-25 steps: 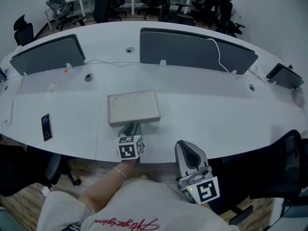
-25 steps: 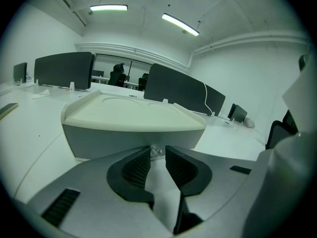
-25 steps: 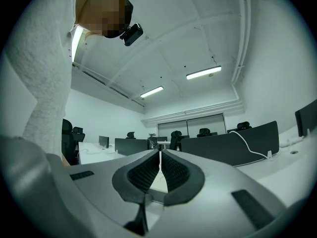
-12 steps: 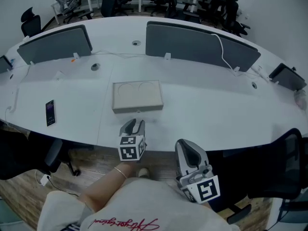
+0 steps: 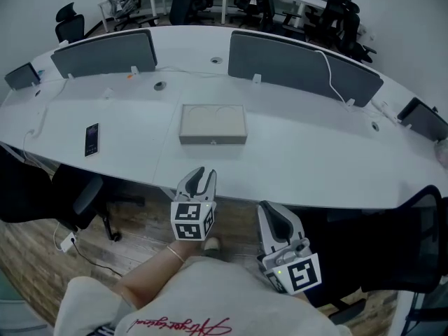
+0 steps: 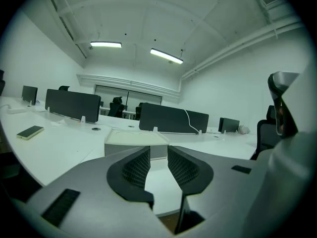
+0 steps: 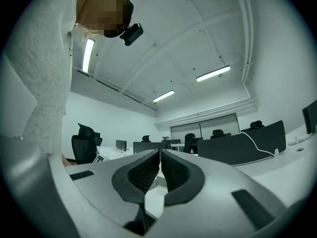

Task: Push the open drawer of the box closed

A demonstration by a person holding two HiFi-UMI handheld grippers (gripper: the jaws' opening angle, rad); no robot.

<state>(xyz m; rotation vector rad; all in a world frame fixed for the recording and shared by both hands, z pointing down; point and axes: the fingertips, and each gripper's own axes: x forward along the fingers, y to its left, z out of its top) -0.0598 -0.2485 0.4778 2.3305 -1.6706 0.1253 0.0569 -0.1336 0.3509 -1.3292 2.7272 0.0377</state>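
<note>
Head view puts the flat beige rectangular box [image 5: 213, 123] at frame centre on the curved white counter [image 5: 315, 152]. Its drawer front looks flush, so it is probably shut. Left tongs [image 5: 203, 176] hang just below it by the counter's near edge, parted with nothing between them. Right tongs [image 5: 274, 219], lower right, are pressed together and empty. If the drawer is not fully seated, another shove could skid the unanchored box up-frame toward the grey divider panels [image 5: 301, 65], or the tongs could clip the counter edge.
</note>
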